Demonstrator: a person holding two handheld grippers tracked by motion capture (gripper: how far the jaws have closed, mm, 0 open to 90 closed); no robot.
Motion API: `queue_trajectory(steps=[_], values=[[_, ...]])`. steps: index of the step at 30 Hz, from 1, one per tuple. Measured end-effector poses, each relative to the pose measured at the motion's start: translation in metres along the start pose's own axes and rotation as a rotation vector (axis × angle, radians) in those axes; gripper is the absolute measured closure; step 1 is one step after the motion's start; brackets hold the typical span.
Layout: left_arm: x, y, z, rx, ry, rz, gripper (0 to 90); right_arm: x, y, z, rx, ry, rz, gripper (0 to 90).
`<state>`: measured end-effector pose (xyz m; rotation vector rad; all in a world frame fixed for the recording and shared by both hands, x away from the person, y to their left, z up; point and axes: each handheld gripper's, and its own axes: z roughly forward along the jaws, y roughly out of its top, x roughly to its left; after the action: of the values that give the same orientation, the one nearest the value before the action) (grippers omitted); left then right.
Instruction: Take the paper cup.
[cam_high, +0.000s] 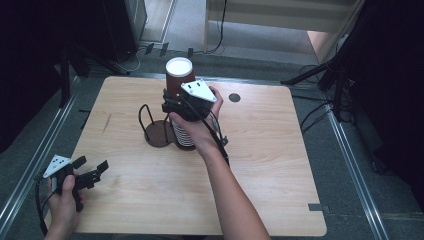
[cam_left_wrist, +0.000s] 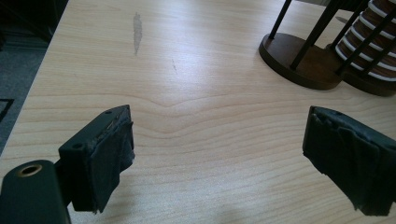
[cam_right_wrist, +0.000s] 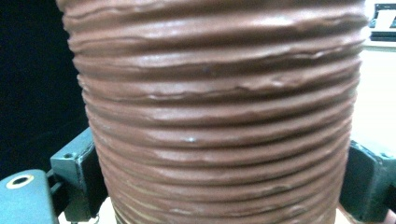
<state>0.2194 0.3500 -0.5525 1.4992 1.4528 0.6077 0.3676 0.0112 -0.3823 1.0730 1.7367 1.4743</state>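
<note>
A brown ribbed paper cup (cam_high: 179, 72) with a white inside is held upright above a stack of white-rimmed brown cups (cam_high: 185, 136). My right gripper (cam_high: 174, 104) is shut on the cup's lower wall. In the right gripper view the ribbed cup (cam_right_wrist: 219, 107) sits between the two pads (cam_right_wrist: 77, 179), which touch it on both sides. The stack stands in a dark wire cup holder (cam_high: 156, 131) with a round brown base. My left gripper (cam_high: 92, 167) rests open near the table's front left edge, with nothing between its pads (cam_left_wrist: 109, 154). The holder base (cam_left_wrist: 299, 60) and the stacked cups (cam_left_wrist: 373, 46) lie beyond it.
The light wooden table (cam_high: 260, 165) has a small dark round cap (cam_high: 234, 97) at the back right and a grey smear (cam_left_wrist: 137, 30) at the left. Dark stands and cables ring the table on the floor.
</note>
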Motion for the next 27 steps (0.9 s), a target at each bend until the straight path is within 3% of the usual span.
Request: queue_trajectory(steps=[7, 27], values=[[0.000, 0.000, 0.000, -0.003, 0.004, -0.003, 9.1, 0.000, 0.005, -0.003, -0.016, -0.002, -0.007, 9.8], [0.000, 0.000, 0.000, -0.007, 0.001, -0.010, 9.1, 0.009, 0.047, -0.014, -0.055, 0.012, -0.007, 11.8]])
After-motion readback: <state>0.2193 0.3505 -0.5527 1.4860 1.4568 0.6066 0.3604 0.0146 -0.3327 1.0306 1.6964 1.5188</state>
